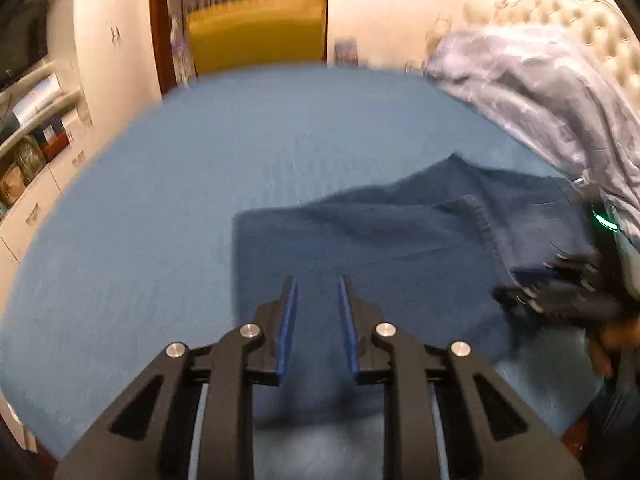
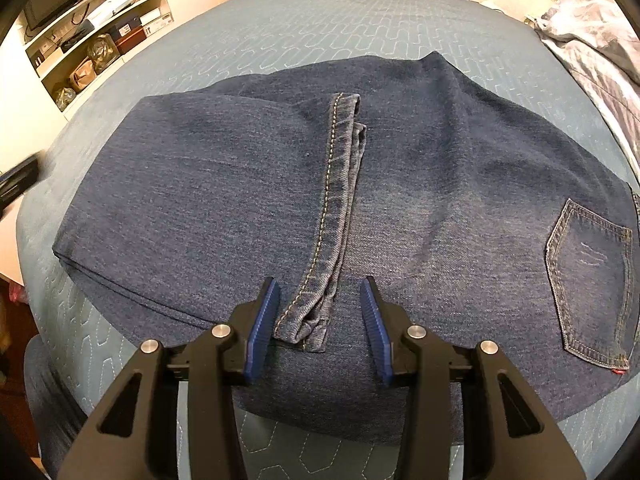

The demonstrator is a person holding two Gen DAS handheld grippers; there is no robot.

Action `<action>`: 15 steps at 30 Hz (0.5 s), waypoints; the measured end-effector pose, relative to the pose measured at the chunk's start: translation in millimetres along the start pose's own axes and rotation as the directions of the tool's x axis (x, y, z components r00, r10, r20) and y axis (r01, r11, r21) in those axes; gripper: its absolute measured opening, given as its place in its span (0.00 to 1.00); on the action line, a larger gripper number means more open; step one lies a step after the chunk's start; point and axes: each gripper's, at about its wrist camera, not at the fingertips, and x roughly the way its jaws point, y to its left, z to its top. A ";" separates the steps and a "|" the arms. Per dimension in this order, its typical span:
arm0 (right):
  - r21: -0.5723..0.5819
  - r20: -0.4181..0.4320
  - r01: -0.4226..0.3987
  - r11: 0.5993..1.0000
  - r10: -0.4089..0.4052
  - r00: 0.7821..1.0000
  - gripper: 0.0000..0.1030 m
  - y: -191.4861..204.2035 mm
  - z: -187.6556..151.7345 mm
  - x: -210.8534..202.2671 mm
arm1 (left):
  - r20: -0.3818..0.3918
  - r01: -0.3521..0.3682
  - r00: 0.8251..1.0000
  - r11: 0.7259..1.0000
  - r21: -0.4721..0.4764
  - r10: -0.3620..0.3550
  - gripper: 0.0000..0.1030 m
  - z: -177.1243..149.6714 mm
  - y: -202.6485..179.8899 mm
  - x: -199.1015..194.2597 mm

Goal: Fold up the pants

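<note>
A pair of dark blue jeans (image 2: 400, 184) lies folded on a blue quilted bed (image 2: 280, 28). Standing beside the bed, I read the scene from left to right.

At nine o'clock, the folded edge of the legs (image 2: 100, 272) sits neat and layered, so the legs look already doubled back over the seat. The left gripper (image 1: 318, 320) hovers near this end, its blue pads parted by a narrow gap with nothing between them. Its view is blurred, so I cannot tell how close it is to the cloth.

At the centre, the stitched leg hems (image 2: 336, 216) run from twelve o'clock down to six. The right gripper (image 2: 320, 320) is poised here, wide open, its pads straddling the near hem corner without pinching it. That placement suggests the hem is the handle for the next fold.

At three o'clock, a back pocket (image 2: 592, 280) lies face up, marking the waist end. Beyond it, at one o'clock, a pale crumpled blanket (image 2: 592, 40) is bunched clear of the working area.
</note>
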 end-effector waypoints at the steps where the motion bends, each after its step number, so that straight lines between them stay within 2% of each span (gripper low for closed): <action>1: 0.000 0.000 0.001 1.000 -0.001 1.000 0.40 0.5 0.4 0.2 | -0.043 0.008 0.999 1.000 0.015 -0.007 0.21 6.8 -7.1 19.5; 3: 0.002 0.000 0.000 1.000 0.000 1.000 0.40 1.3 0.4 0.4 | -0.128 0.061 0.990 0.998 -0.016 -0.062 0.21 20.0 -11.5 57.8; 5: -0.001 0.003 -0.002 1.000 0.002 1.000 0.40 1.2 0.0 0.4 | -0.216 0.068 0.973 0.996 -0.049 -0.077 0.21 29.1 -8.6 88.8; 6: 0.001 0.005 -0.003 1.000 0.003 1.000 0.40 1.1 -0.4 0.4 | -0.249 0.053 0.967 0.998 -0.044 -0.063 0.20 30.3 -9.1 104.0; 10: 0.003 0.012 -0.001 1.000 0.001 1.000 0.40 1.3 -2.3 0.4 | -0.240 0.004 0.971 1.000 0.010 -0.002 0.19 36.5 -18.0 111.4; 13: 0.006 0.015 -0.002 1.000 0.002 1.000 0.40 1.2 -3.8 0.9 | -0.197 0.014 0.980 0.999 -0.047 -0.023 0.17 45.6 -17.0 102.6; 15: 0.010 0.018 -0.001 1.000 0.001 1.000 0.40 1.4 -4.4 0.9 | -0.205 0.026 0.978 0.996 -0.081 -0.043 0.17 48.6 -20.1 107.4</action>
